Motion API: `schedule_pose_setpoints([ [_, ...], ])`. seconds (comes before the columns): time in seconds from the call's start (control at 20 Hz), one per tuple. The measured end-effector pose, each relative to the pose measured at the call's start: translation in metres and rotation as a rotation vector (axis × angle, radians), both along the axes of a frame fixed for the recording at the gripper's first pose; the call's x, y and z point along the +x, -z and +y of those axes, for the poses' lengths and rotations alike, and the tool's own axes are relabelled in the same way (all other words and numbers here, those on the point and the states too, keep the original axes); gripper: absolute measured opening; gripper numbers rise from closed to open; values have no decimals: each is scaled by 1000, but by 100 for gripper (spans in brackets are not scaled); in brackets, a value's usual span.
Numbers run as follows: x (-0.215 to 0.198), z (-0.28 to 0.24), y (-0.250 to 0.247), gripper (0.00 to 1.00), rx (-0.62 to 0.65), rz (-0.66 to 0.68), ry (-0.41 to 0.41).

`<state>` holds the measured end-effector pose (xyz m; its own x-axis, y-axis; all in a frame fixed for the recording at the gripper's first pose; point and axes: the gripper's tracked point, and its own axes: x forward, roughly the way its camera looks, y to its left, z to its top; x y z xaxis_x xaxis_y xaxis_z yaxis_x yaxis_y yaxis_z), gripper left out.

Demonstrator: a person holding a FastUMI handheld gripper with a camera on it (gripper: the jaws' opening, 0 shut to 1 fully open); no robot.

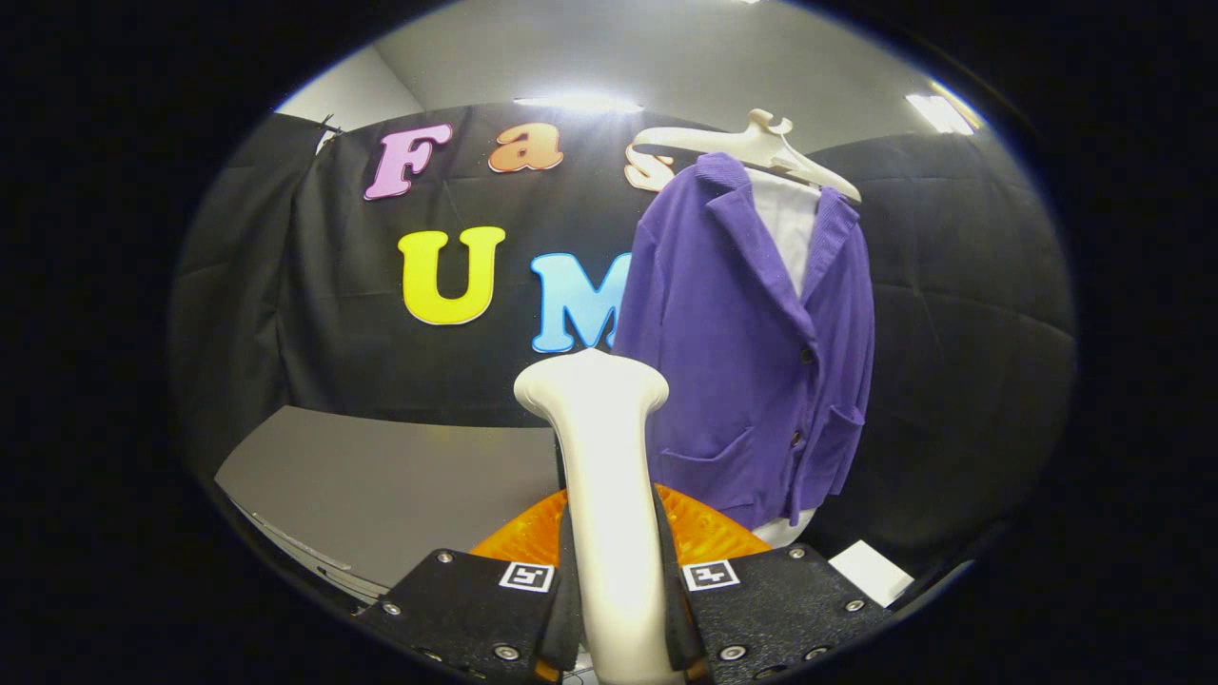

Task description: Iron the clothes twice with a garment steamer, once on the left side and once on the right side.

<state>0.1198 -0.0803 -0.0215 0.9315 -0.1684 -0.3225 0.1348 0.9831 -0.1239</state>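
My gripper (617,609) is shut on the white handle of the garment steamer (604,457), which stands upright between the fingers; its head rises just ahead of them. An orange translucent part of the steamer (709,533) shows behind the fingers. Beyond and to the right hangs a purple jacket (761,352) over a white shirt (792,228) on a pale hanger (752,143). The steamer head is left of the jacket's lower left side and apart from it.
A grey tabletop (381,485) stretches to the left beyond the fingers. A small white box (871,571) lies below the jacket's hem to the right. The booth's black cloth wall stands behind everything.
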Motion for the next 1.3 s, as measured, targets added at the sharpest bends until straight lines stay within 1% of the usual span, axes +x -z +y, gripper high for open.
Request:
schedule_pose_setpoints([
  [0.15, -3, -20, -20, 35, -8, -25, 30],
  [0.3, 0, -45, -35, 35, -53, -38, 87],
  [0.75, 46, -78, -77, 35, -53, -104, 168],
  [0.85, 58, -84, -87, 35, -46, -129, 176],
  [1.05, 74, -92, -100, 35, -76, -151, 185],
  [1.3, 80, -94, -121, 35, -75, -196, 172],
])
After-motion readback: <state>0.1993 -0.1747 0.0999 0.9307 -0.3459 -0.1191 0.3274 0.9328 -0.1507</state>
